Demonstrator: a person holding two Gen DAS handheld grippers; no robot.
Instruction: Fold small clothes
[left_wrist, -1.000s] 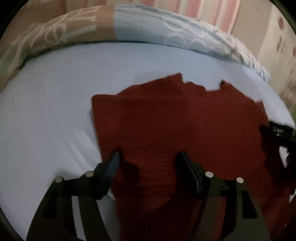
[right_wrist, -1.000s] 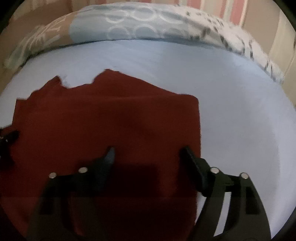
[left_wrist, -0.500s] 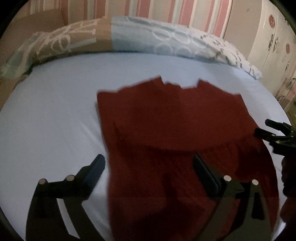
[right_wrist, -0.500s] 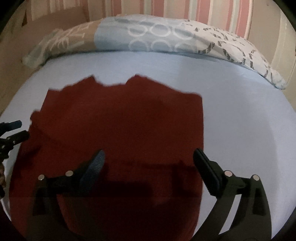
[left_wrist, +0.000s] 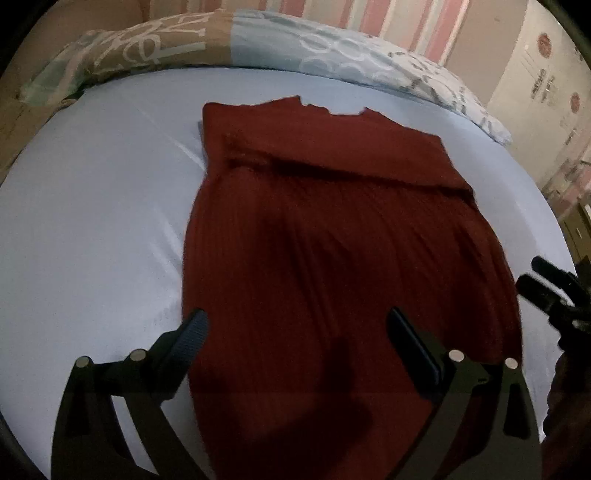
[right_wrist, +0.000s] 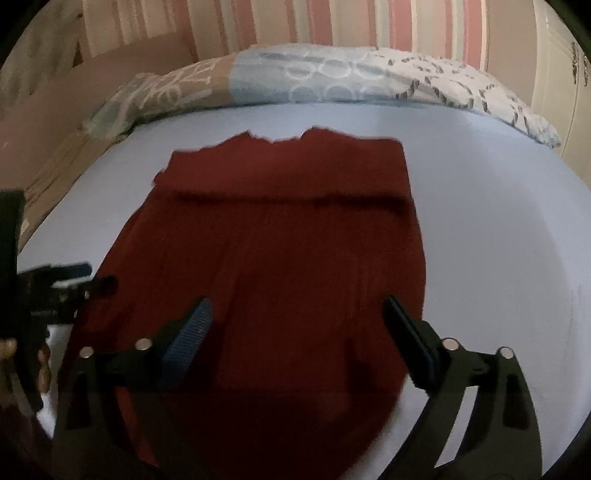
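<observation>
Dark red ribbed knit top (left_wrist: 332, 240) spread flat on the pale blue bedsheet (left_wrist: 92, 221), neckline toward 12 o'clock near the patterned pillow (left_wrist: 258, 48), hem toward 6 o'clock under both tools. Long axis running 12 to 6; a raised ridge across the chest, from 9 to 3, most likely folded-in sleeves, though hard to tell in this dim light. Left gripper (left_wrist: 295, 339) spread wide, having just been opening, nothing between its fingers but air above the cloth; left finger hanging over the garment's 9 o'clock edge, right finger over its middle. Right gripper (right_wrist: 297, 325) likewise spread, having just narrowed a little, pinching nothing, its right finger close to the garment's 3 o'clock edge. Each tool visible at the rim of the other's view, one to each side of the hem. Judged next: a lengthwise fold, hem carried toward 12 o'clock. For that, hem corners lying just below and toward 6 o'clock of each tool, left nearer the 9 o'clock corner, right nearer the 3 o'clock one.
</observation>
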